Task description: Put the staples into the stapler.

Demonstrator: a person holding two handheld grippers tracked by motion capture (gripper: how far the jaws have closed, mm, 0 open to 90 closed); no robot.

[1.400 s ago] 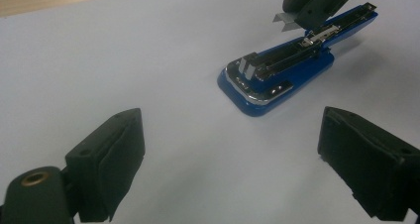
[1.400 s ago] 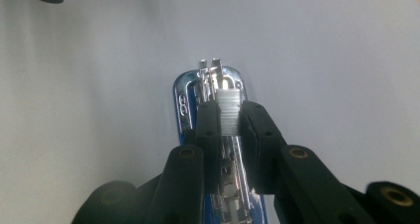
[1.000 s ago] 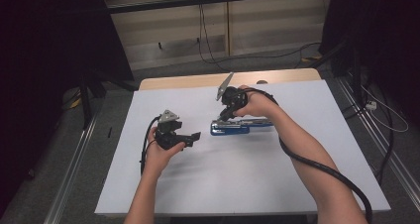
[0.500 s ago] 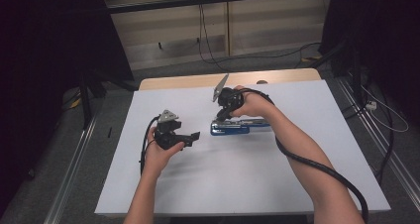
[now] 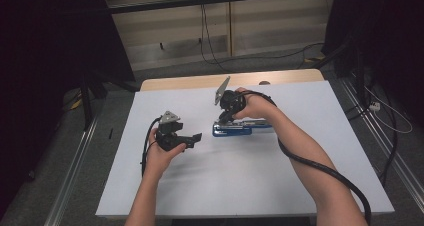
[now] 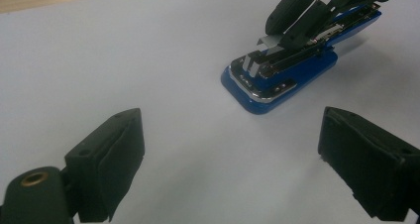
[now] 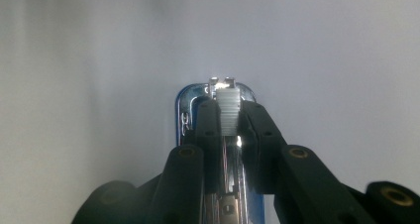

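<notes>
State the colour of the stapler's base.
Blue, clearest in the left gripper view: stapler.

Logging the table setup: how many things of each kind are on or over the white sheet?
Blue stapler: 1
Staple strip: 1
Hand-held tools: 2, left and right
Total: 4

Blue stapler (image 5: 240,128) with silver metal on a white table (image 5: 300,186).

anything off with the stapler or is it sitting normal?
The blue stapler lies flat on the white table, but its top is open and the metal staple channel is exposed. The right gripper has its jaws closed on a strip of staples over that channel. The left gripper is open, short of it.
</notes>
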